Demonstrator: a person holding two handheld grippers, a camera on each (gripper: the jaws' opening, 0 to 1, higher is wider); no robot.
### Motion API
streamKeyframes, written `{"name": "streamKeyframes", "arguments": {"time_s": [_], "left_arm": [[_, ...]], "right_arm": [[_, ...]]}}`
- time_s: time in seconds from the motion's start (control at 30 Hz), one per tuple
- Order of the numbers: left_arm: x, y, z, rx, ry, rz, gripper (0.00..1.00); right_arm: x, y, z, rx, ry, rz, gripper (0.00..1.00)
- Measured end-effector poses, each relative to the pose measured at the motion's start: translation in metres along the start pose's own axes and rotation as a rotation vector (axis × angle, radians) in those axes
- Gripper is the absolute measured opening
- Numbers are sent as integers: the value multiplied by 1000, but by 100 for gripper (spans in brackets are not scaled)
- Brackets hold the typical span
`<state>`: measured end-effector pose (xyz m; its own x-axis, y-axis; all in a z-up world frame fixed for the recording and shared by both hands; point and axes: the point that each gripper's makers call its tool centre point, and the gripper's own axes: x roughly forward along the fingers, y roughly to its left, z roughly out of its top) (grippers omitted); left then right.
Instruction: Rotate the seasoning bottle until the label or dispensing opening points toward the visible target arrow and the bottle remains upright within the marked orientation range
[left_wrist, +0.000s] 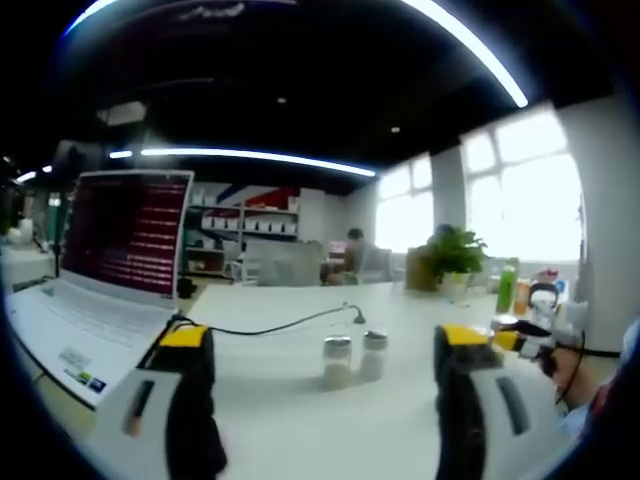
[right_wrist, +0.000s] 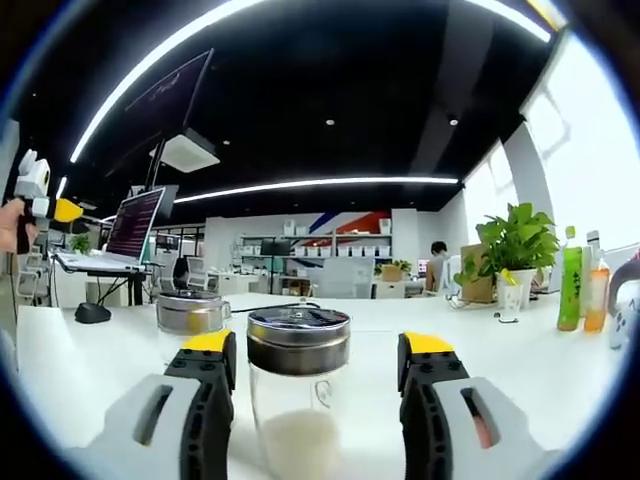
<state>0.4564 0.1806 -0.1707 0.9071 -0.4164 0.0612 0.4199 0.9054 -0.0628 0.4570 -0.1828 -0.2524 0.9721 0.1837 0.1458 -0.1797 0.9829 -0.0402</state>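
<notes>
Two clear seasoning bottles with metal lids stand upright side by side on the white table (left_wrist: 270, 420). In the left gripper view, the nearer bottle (left_wrist: 337, 362) and the farther one (left_wrist: 373, 354) stand well ahead of my left gripper (left_wrist: 323, 340), which is open and holds nothing. In the right gripper view, one bottle (right_wrist: 298, 400), holding white powder, stands between the jaws of my right gripper (right_wrist: 318, 345), which is open with a gap on each side. The other bottle (right_wrist: 192, 312) is behind it to the left. The left gripper (right_wrist: 35, 190) shows at the far left, held in a hand.
An open laptop (left_wrist: 110, 270) sits at the left with a black cable (left_wrist: 290, 322) running across the table. A potted plant (right_wrist: 515, 245), a green bottle (right_wrist: 570, 280) and an orange bottle (right_wrist: 597, 285) stand at the right. A mouse (right_wrist: 92, 313) lies on the left.
</notes>
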Motion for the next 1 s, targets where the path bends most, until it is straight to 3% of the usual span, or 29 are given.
{"name": "streamKeyframes", "arguments": {"time_s": [0.2,0.3,0.67,0.87,1.0], "left_arm": [[1,0,-1,-2,5,-2,96],[2,-1,-2,-2,5,-4,96],[0,3,-1,-5,5,3,96],[0,1,1,0,1,0,96],[-1,3,1,-5,-3,8,96]], "right_arm": [[-4,6,11,-10,20,89,69],[-6,4,17,-12,17,101,69],[-10,-19,53,-11,10,164,69],[-10,-18,70,-24,13,254,66],[-12,-24,68,-25,22,285,67]]}}
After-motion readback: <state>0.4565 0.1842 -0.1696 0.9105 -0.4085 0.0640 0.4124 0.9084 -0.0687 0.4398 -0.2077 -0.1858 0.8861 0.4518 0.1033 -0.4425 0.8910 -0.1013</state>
